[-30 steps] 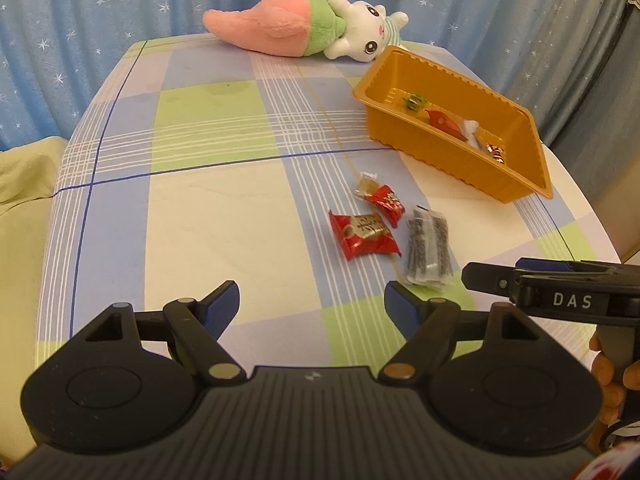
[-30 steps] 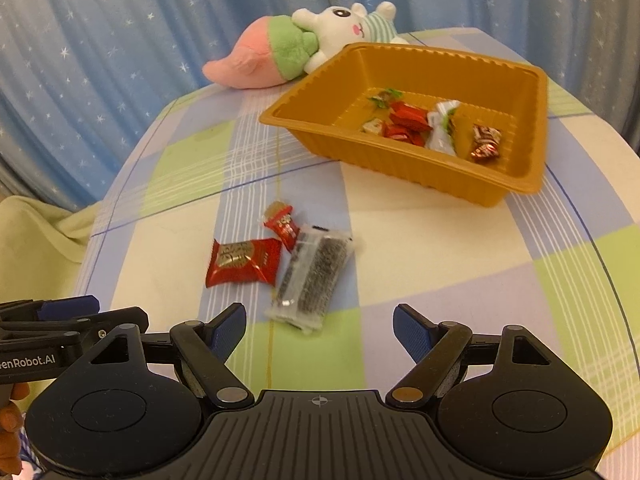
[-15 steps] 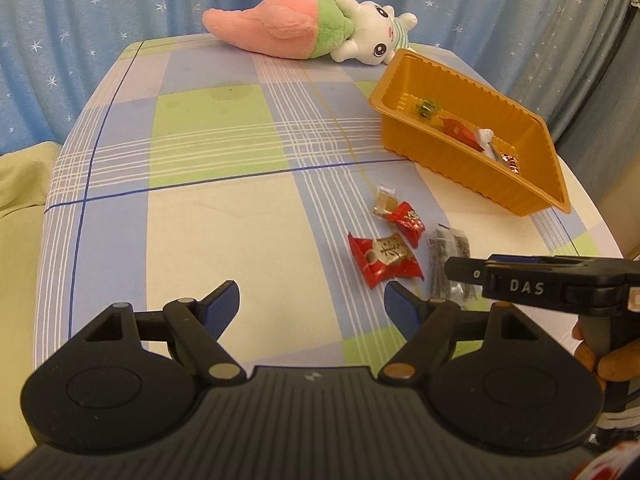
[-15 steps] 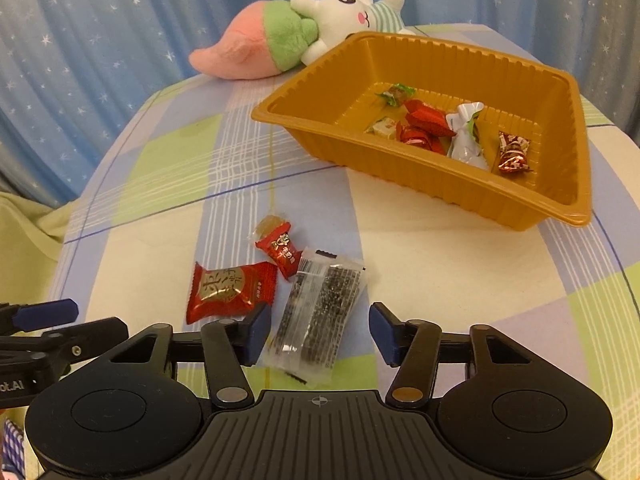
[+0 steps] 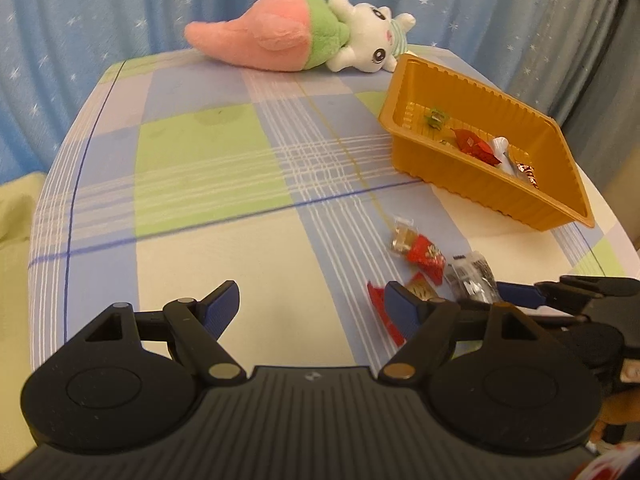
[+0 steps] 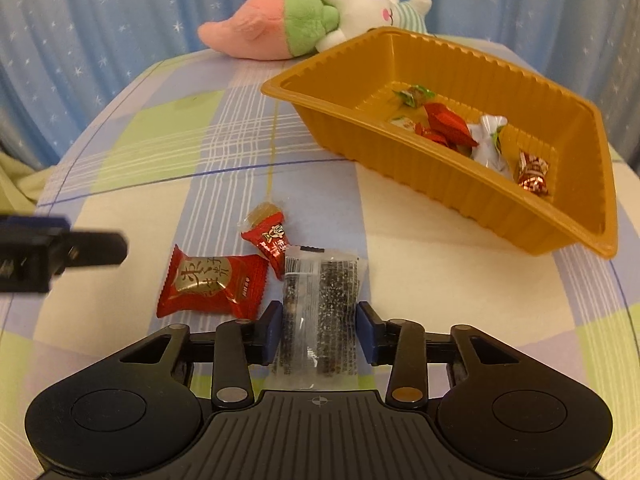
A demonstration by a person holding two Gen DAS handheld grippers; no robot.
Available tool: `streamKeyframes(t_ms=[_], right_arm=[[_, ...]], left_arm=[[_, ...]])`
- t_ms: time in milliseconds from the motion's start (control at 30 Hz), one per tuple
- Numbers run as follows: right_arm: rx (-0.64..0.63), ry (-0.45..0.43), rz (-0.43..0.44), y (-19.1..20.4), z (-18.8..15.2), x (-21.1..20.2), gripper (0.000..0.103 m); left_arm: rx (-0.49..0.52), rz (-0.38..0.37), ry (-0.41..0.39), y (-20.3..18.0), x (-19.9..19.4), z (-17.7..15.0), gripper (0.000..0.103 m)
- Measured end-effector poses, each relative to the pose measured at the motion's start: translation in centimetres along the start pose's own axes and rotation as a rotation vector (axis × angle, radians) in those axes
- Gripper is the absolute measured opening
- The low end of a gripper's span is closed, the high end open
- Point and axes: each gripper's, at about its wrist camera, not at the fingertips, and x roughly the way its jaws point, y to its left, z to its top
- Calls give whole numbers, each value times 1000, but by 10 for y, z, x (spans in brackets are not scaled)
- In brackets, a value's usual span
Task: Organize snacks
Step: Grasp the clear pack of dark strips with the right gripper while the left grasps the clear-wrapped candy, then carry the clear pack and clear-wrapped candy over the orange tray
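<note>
Right gripper point(image 6: 319, 336) closing around the clear sesame bar packet point(image 6: 318, 312) on the checked tablecloth point(image 6: 160, 152).

Its jaws have just been closing; the blue pads flank the packet, contact unclear. The left gripper point(image 5: 314, 306) stands open and empty near the large red snack packet point(image 6: 210, 286). A small red candy point(image 6: 270, 240) lies just beyond. The orange tray point(image 6: 460, 184) with wrapped sweets sits far right, a plush rabbit point(image 6: 320, 16) behind it.
</note>
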Motion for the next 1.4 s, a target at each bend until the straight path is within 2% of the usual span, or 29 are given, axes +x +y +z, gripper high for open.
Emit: streamKeyframes(t_ms=[200, 367, 533, 800, 867, 967, 1100, 1200, 1267, 1300, 1400], right_arm=[[40, -3, -26, -17, 1, -2, 39], [107, -5, -48, -43, -2, -9, 39], [172, -12, -64, -65, -5, -16, 39], [222, -25, -86, -82, -12, -25, 39], [226, -25, -90, -84, -12, -26, 39], [231, -26, -89, -86, -14, -28, 39], [226, -29, -88, -86, -15, -28, 39], [214, -28, -93, -85, -15, -27, 39], [215, -28, -92, -85, -15, -27, 39], [215, -27, -91, -85, -15, -27, 39], [207, -26, -93, -85, -15, -27, 39]], left_arm=[[73, -23, -14, -4, 26, 20, 77], [130, -39, 10, -14, 55, 31, 77], [203, -46, 33, -31, 75, 35, 77], [304, -104, 40, -64, 87, 31, 73], [299, -102, 47, -66, 91, 32, 65], [276, -105, 47, -63, 93, 35, 61], [295, -107, 41, -62, 96, 36, 55], [301, -122, 36, -61, 94, 35, 40], [309, -130, 32, -60, 92, 33, 25], [312, -134, 32, -60, 91, 32, 21], [312, -132, 33, -57, 87, 29, 19]])
